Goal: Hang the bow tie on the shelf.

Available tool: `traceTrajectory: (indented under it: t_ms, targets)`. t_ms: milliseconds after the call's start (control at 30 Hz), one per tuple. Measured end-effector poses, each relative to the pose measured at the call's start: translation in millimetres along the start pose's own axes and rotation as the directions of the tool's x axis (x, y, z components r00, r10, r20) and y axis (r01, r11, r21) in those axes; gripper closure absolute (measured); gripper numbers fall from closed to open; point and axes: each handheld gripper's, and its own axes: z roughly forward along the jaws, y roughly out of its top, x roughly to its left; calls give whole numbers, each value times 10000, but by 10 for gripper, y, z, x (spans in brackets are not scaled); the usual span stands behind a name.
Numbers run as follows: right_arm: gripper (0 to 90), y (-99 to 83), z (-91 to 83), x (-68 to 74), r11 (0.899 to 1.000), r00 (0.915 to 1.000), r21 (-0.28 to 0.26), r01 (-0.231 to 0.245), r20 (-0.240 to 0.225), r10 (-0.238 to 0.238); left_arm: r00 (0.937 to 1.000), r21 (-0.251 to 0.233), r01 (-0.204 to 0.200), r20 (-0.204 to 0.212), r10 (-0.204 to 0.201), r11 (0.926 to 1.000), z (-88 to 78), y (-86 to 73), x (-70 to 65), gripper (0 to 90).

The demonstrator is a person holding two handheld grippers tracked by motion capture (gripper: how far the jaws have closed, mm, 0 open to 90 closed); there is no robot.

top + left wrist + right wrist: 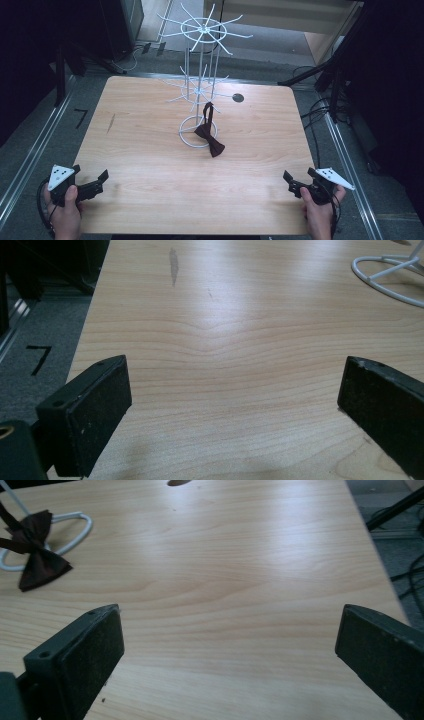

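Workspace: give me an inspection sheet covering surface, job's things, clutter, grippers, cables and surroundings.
Surface: wooden table, a dark streak near its left edge and a round hole at the far side.
Job's things: white wire rack standing mid-table; dark bow tie lying over the rack's ring base, its strap running up the pole.
Clutter: nothing seen.
Grippers: left hand-held gripper and right hand-held gripper at the near corners, both open, holding nothing.
Cables: one trails from each gripper; more lie on the floor to the right.
Surroundings: grey carpet, metal rails, dark stands.
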Motion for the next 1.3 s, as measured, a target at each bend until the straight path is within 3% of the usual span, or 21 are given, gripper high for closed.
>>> traceTrajectory:
  t_ms: [300, 400, 600, 767, 867, 967, 1300]
  targets:
    - [2, -151, -166, -286, 9996, 9975, 61, -281, 655, 276, 10000, 13, -11, -12, 11, 10000, 5, 1, -4, 14]
    - [8, -213, -190, -327, 9997, 9948, 223, 70, 1013, -92, 10000, 63, -57, -30, 57, 10000, 6, 2, -8, 14]
    - [23, -257, -262, -336, 9989, 9930, 295, 356, 1118, -387, 10000, 25, 19, -40, -19, 10000, 1, -2, -8, 14]
    - [45, -290, -326, -450, 9997, 9928, 197, -123, 1192, 98, 10000, -4, 48, -29, -48, 10000, -7, -8, -12, 14]
    - [54, -292, -339, -491, 9977, 9921, 29, -674, 1062, 667, 10000, 46, 29, -18, -28, 10000, -4, -6, -9, 14]
    - [62, -290, -334, -508, 9971, 9911, 7, -766, 1096, 761, 10000, 107, 6, 20, -6, 9999, 0, -4, -9, 14]
    - [81, -280, -303, -462, 9986, 9916, 241, -467, 1221, 434, 10000, 214, 32, 38, -33, 9998, 25, 9, -3, 14]
